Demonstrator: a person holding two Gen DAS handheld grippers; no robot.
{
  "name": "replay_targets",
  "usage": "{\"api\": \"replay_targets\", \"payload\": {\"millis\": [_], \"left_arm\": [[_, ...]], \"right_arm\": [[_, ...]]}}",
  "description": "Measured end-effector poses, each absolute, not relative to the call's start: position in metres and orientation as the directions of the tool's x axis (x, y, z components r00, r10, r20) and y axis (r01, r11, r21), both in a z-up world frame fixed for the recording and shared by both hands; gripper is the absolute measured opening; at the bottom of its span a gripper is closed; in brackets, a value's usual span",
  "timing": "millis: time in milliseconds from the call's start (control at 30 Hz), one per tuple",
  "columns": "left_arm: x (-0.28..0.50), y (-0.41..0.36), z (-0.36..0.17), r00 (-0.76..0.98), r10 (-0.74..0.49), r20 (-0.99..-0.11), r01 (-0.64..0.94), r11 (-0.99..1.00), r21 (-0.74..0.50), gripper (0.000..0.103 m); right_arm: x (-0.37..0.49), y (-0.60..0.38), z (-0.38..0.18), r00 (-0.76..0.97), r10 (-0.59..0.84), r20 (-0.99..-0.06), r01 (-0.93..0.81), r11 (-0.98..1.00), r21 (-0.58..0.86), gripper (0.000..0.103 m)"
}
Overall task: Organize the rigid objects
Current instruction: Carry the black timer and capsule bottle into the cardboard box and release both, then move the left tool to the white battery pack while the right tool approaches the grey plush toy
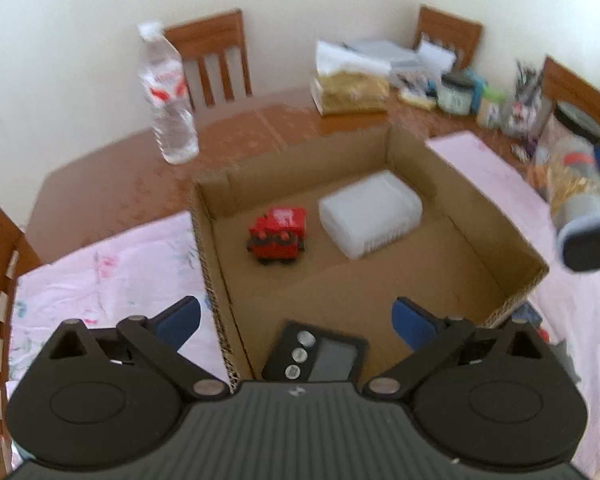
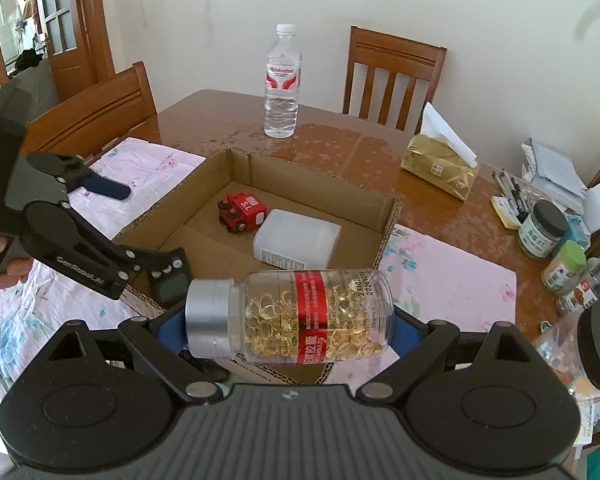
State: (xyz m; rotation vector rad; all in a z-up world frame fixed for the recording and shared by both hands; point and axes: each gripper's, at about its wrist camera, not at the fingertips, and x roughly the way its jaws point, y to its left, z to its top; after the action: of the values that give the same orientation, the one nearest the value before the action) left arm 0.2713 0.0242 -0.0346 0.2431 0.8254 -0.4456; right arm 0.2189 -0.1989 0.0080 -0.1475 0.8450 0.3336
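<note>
Box [image 2: 384,216] sits open on the counter [image 2: 340,148], on a pink cloth [image 2: 452,272].

Already in the box: red toy [image 1: 278,236] and white case [image 1: 370,214] side by side toward the far wall, touching or nearly so in the right wrist view. A black device [image 1: 316,354] with round buttons lies at the near wall, directly below the left claw [image 1: 296,322].

Left claw: jaws spread wide, nothing between the pads. It hangs over the box's near edge, device under it but apart from it. Reads as a finished drop.

Right claw [image 2: 288,330]: clamped on a pill jar [image 2: 300,316], held sideways, silver cap to the left, pads on cap end and base end. Jar is above the near rim of the box, not yet inside. In the left wrist view it shows blurred at the far right, outside the box wall.

Progress, as judged: three items boxed, a fourth in transit. Step in hand is carrying the jar in; free floor remains in the near half.

Left outside: water bottle [image 2: 282,80] upright at the counter's far side, tissue pack [image 2: 440,168], and a cluster of jars [image 2: 548,232] and papers at the right edge. Which of these belong to the task, cannot tell.
</note>
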Motion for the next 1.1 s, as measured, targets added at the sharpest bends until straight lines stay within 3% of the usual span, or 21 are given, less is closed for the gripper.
{"api": "replay_targets", "payload": {"millis": [400,1100], "left_arm": [[0.226,0.057,-0.005,0.748,-0.195,-0.634,0.276,0.961,0.031,0.102],[0.203,0.088,-0.022,0.748,-0.12,-0.653,0.173,0.985,0.017,0.102]], "right_arm": [[0.254,-0.174,-0.004,0.586,0.226,-0.778,-0.357,0.934,0.003,0.098],[0.268,-0.163,-0.003,0.613,0.171,-0.771,-0.3,0.953,-0.028,0.103]]}}
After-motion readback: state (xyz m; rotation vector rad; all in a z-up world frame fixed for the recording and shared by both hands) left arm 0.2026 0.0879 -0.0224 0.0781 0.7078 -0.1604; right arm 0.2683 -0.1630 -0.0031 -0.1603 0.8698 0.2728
